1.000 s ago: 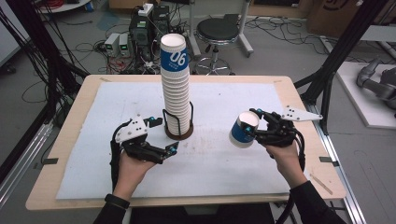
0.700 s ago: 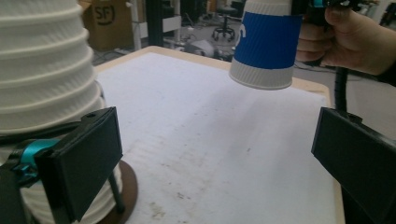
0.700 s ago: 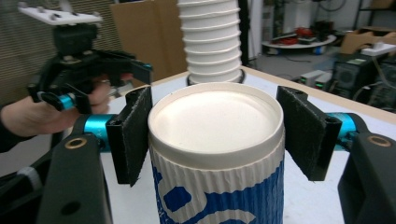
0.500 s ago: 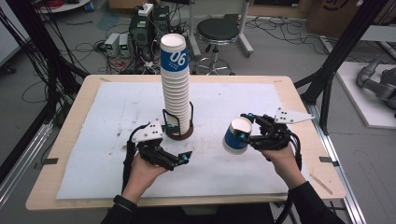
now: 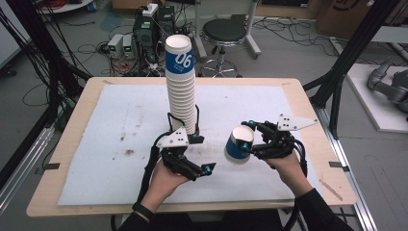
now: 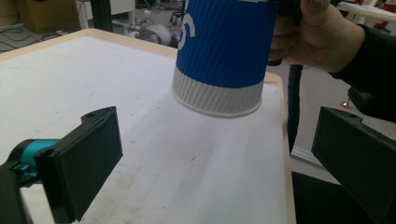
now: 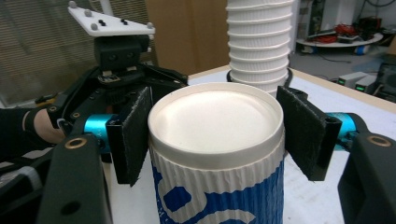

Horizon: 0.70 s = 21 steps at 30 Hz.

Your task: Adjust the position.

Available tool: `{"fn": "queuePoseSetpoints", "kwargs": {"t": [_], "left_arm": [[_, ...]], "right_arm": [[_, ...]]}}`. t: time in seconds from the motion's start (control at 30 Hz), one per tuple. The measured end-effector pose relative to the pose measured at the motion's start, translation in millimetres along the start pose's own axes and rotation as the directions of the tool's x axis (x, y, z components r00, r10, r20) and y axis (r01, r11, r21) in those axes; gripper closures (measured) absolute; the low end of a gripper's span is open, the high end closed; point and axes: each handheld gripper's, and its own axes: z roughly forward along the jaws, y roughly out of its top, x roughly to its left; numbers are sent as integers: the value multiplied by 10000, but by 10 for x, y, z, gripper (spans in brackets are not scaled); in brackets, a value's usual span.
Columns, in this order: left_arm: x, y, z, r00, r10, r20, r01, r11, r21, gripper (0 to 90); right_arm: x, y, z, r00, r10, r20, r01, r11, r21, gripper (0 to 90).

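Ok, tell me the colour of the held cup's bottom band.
White, ribbed, below the blue body of the cup; the left gripper view shows it best.

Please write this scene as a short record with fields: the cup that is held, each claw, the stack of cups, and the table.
held cup: blue and white ribbed paper cup, lifted off the table, tilted, rim toward the right claw's camera
right claw: shut on the held cup, pads on both sides near the rim
left claw: open, nothing between the jaws, aimed at the held cup's base
cup stack: tall stack of paper cups, upright in a dark round holder
table: wooden top with a white sheet
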Motion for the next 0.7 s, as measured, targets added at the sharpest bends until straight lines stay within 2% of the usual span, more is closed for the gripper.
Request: {"fn": "queuePoseSetpoints", "kwargs": {"t": [0.07, 0.47, 0.7], "left_arm": [[-19, -2, 54, 9999, 40, 129, -40, 10000, 10, 17], [-106, -44, 285, 9989, 353, 316, -359, 9992, 174, 17], [-99, -78, 374, 9981, 209, 572, -219, 9996, 171, 17]], "right_arm": [[25, -3, 31, 9999, 15, -147, -15, 10000, 59, 311], [126, -21, 169, 9965, 119, -823, -109, 9999, 123, 311], [187, -27, 231, 9931, 234, -1151, -216, 9996, 165, 311]]}}
